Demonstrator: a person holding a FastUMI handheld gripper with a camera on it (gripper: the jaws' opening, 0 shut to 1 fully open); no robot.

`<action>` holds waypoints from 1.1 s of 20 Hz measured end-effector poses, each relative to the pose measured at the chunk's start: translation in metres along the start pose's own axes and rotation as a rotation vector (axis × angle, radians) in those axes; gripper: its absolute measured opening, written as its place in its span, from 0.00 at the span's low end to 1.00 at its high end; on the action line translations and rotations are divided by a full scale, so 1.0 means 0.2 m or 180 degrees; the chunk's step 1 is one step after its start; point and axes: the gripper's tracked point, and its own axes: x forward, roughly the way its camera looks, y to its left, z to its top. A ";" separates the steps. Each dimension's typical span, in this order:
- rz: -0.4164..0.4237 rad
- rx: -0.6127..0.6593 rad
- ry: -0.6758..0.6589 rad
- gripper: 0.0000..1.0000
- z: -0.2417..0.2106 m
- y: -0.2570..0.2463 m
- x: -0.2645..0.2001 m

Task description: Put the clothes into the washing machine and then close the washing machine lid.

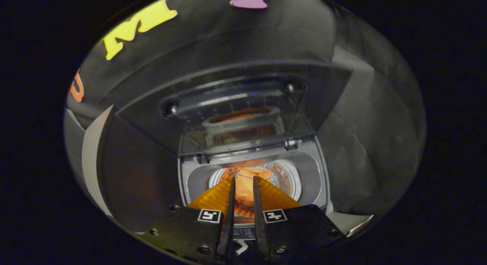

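A grey top-loading washing machine (pixel 315 170) stands just ahead of me, and its round drum opening (pixel 293 181) lies beyond my fingertips. The glass lid (pixel 236 109) stands raised behind the opening and mirrors an orange glow. An orange cloth (pixel 243 190) sits in the narrow gap between my fingers and spreads past the tips over the drum. My gripper (pixel 243 178) hovers over the drum mouth, its fingers drawn close together on the cloth. Whether the cloth's far part hangs or rests in the drum is not clear.
The machine's control strip (pixel 243 232) lies under my fingers at its near edge. Dark booth cloth (pixel 361 150) hangs close around the machine on both sides and behind the lid. A pale strip (pixel 91 150) runs down at the left.
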 end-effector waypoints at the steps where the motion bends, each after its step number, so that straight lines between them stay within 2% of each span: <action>1: 0.0034 -0.0071 -0.0087 0.27 0.05 0.03 -0.05; 4: 0.0200 -0.0288 -0.0440 0.27 0.25 0.13 -0.23; 7: 0.0228 -0.0362 -0.0700 0.28 0.46 0.18 -0.31; 10: 0.0215 -0.0385 -0.0684 0.29 0.61 0.22 -0.26; 13: 0.0202 -0.0440 -0.0548 0.29 0.70 0.25 -0.12; 18: 0.0236 -0.0325 -0.0355 0.29 0.70 0.24 0.04; 22: 0.0184 -0.0298 -0.0410 0.29 0.69 0.20 0.07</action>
